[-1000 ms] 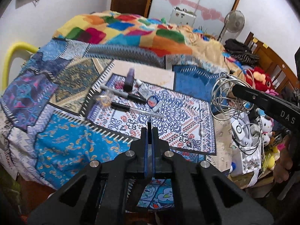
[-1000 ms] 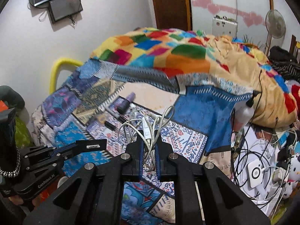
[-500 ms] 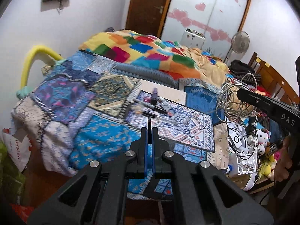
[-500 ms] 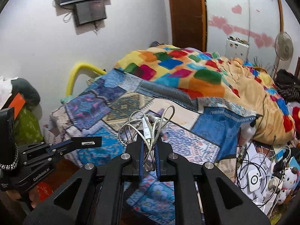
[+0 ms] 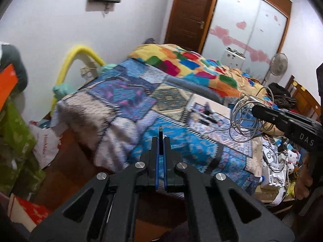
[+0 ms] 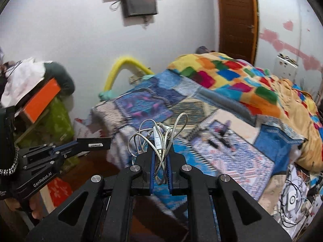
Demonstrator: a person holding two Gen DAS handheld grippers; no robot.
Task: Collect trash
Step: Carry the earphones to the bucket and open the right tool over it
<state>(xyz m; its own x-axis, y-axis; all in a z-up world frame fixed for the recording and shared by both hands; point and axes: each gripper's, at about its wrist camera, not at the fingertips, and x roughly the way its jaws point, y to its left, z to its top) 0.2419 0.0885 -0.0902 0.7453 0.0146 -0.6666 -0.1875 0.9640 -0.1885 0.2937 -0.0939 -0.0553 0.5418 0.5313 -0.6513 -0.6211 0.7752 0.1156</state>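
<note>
My right gripper (image 6: 160, 149) is shut on a tangle of white cables (image 6: 157, 139) with an inline remote, held in the air short of the bed's corner. From the left wrist view the same gripper (image 5: 253, 109) shows at the right with the cable loops (image 5: 242, 117) hanging from its tip. My left gripper (image 5: 160, 139) is shut on a thin dark piece (image 5: 160, 131) that sticks up between the jaws; what it is I cannot tell. The left gripper (image 6: 109, 144) sits to the left of the cables. A purple tube (image 5: 208, 107) and dark pens (image 6: 213, 143) lie on the patterned bedspread.
The bed (image 5: 125, 100) fills the middle, with a bright patchwork blanket behind. On the wooden floor at the left are a white plastic bag (image 5: 45, 141) and a red box (image 5: 26, 209) beside green cloth. Chargers and plush toys (image 5: 290, 155) crowd the right.
Both grippers have pulled back from the bed and risen, swinging left. The bed looks smaller, the floor and left wall have come into view. Both grips are unchanged.
</note>
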